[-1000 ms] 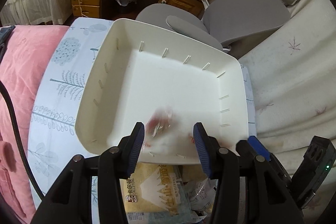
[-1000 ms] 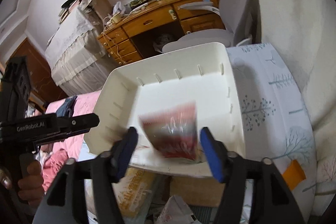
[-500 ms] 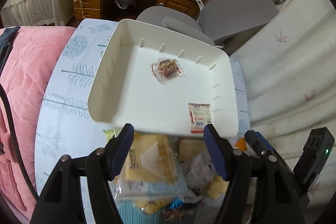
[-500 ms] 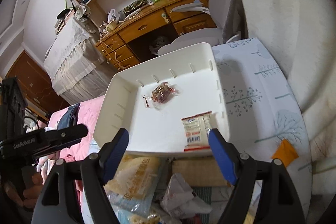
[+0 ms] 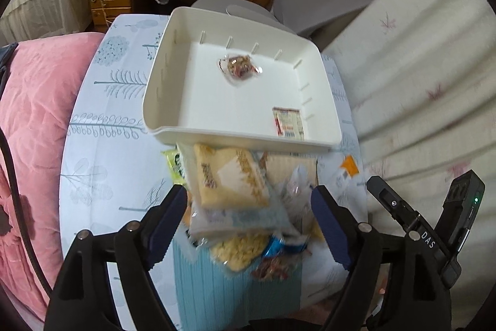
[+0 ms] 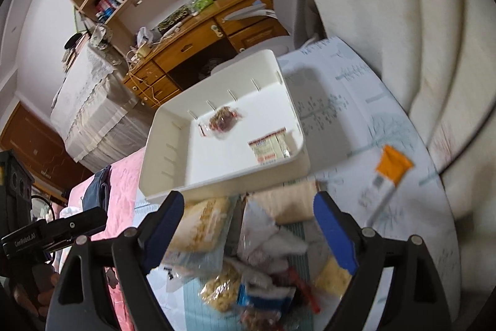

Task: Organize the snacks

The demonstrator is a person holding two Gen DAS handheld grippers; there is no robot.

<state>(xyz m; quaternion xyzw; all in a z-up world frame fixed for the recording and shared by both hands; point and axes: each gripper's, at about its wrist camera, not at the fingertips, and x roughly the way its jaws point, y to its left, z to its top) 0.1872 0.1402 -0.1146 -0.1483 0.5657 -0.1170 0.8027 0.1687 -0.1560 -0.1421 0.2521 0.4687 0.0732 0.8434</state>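
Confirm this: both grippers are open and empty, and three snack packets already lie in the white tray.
Wrong count: the white tray holds two packets, a clear one and a red-and-white one, as the left wrist view shows. Both grippers are open and empty.

**Two wrist views, one tray**

Both cameras look forward and down from close above the snack pile (image 5: 245, 216). Each takes in the white tray (image 5: 161, 89) beyond it; the right view faces further left, toward the desk (image 6: 186, 48).
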